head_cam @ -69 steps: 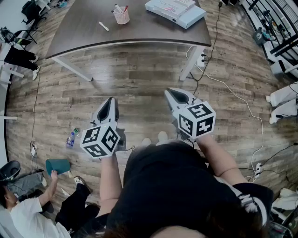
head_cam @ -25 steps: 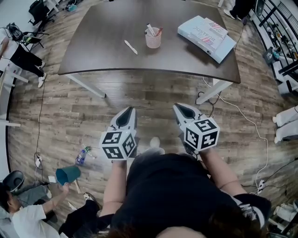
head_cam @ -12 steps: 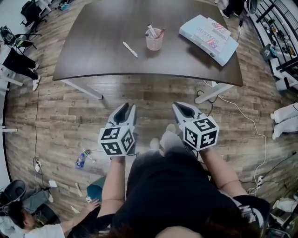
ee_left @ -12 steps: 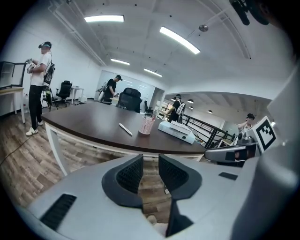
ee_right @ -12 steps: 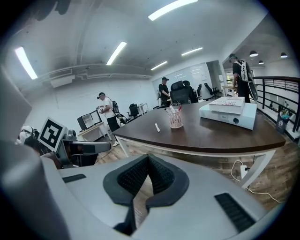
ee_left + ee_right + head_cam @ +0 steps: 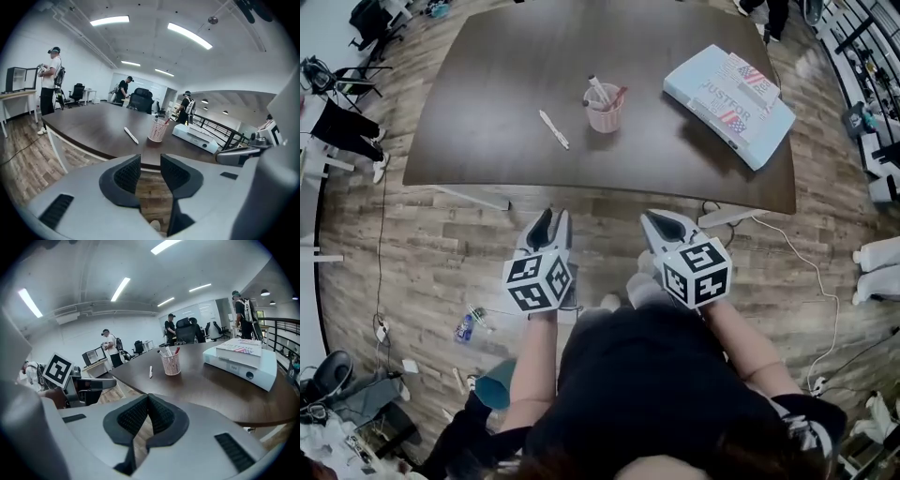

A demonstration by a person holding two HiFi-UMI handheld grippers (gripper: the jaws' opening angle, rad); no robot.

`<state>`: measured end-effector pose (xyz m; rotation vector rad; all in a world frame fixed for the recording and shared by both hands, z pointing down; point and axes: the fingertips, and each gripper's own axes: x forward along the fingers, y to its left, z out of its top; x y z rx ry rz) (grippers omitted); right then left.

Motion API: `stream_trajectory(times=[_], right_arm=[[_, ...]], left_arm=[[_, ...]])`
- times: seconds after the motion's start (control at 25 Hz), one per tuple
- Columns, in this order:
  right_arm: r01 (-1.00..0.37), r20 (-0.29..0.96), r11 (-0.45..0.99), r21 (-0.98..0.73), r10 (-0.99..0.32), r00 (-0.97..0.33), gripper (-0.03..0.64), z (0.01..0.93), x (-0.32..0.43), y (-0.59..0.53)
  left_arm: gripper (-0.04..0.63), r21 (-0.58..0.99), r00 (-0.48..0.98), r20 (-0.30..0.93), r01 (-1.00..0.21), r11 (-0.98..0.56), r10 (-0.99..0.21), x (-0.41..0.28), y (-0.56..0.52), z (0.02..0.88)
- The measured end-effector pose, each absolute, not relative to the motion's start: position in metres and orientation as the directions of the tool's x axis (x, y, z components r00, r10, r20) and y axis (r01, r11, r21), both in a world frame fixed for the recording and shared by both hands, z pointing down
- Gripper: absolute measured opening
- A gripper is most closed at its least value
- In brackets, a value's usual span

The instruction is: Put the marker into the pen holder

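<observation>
Approaching table (image 6: pixel 478 141): its near edge now sits closer to both grippers than a second ago. Left gripper (image 6: pixel 549 218) jaws just spreading, nothing between. Right gripper (image 6: pixel 657 218) jaws together, empty. Marker (image 6: pixel 553 129) lies on table, just left of holder (image 6: pixel 604 112), untouched. Left-side pickup looks next.

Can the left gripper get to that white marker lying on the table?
Probably yes, once it comes closer. The left gripper, its jaws just opening with nothing between them, hangs short of the table edge; the marker lies alone on bare tabletop beside the pen holder.
</observation>
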<state>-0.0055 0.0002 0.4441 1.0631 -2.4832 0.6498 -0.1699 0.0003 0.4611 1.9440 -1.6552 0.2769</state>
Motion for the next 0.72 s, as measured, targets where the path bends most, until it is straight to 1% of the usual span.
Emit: stream_trajectory(times=[0.2,0.44,0.72], right_arm=[[-0.705,0.496,0.652,-0.277,-0.532,-0.687,0.017,0.451,0.004,-0.044],[-0.660,0.488,0.690,-0.298,-0.484,-0.726,0.017,0.459,0.007,-0.082],[-0.636,0.504,0.702,-0.321,-0.442,-0.742,0.017,0.474,0.000,-0.109]], left_arm=[[0.147,0.264,0.162,0.523,-0.964,-0.022,-0.837,-0.156,-0.044,0.471],[0.160,0.232,0.087,0.564,-0.971,0.057,-0.822,-0.155,-0.087,0.485],[0.173,0.245,0.062,0.599,-0.963,0.110,-0.798,-0.155,-0.121,0.498]])
